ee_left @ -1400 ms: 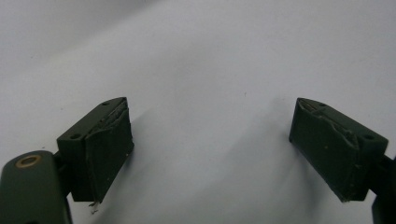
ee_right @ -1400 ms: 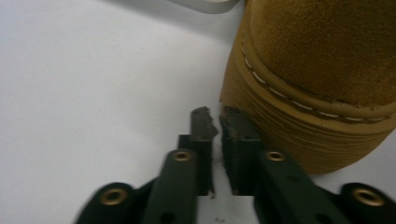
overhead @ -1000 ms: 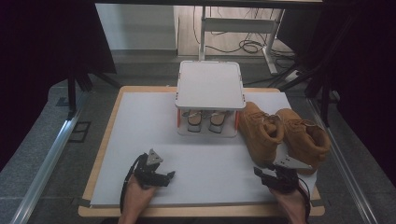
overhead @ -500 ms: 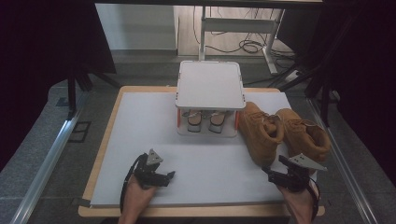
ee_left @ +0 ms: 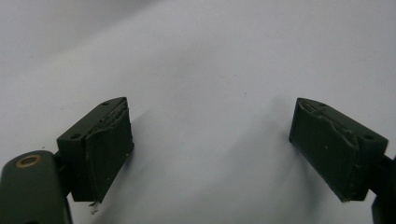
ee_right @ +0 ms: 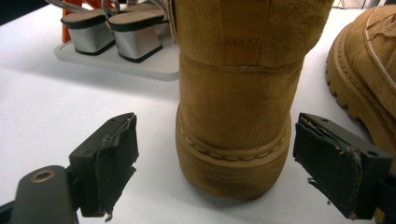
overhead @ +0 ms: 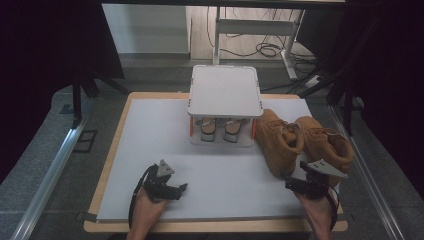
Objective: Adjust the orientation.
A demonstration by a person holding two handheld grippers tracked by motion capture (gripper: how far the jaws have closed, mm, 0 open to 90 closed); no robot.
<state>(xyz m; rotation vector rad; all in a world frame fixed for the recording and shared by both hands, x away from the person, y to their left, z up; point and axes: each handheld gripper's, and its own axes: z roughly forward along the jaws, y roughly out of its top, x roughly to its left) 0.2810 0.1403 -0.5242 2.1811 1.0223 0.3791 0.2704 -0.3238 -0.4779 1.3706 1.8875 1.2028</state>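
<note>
Right gripper [overhead: 295, 183]: open, the jaws having just been widening; it sits at the near right of the counter, right behind the heel of the left boot.
Pads of right gripper [ee_right: 112, 168]: in the right gripper view they stand either side of the heel, apart from the suede, nothing pressed between them.
Left boot [overhead: 278, 141]: tan suede, upright on the counter just right of the rack, heel toward the person, toe toward the far edge.
Right boot [overhead: 324, 142]: same tan suede, close beside the first on its right, the lugged sole edge showing in the right gripper view.
Left gripper [overhead: 181, 189]: open, jaws wide with only bare white surface between them; it rests low at the near left, well apart from the boots.
Rack [overhead: 225, 91]: white, flat-topped, mid-counter at the far side, a pair of block-heeled sandals [overhead: 220, 128] on its lower shelf.
Counter [overhead: 150, 135]: white sheet on a wooden-edged board.
</note>
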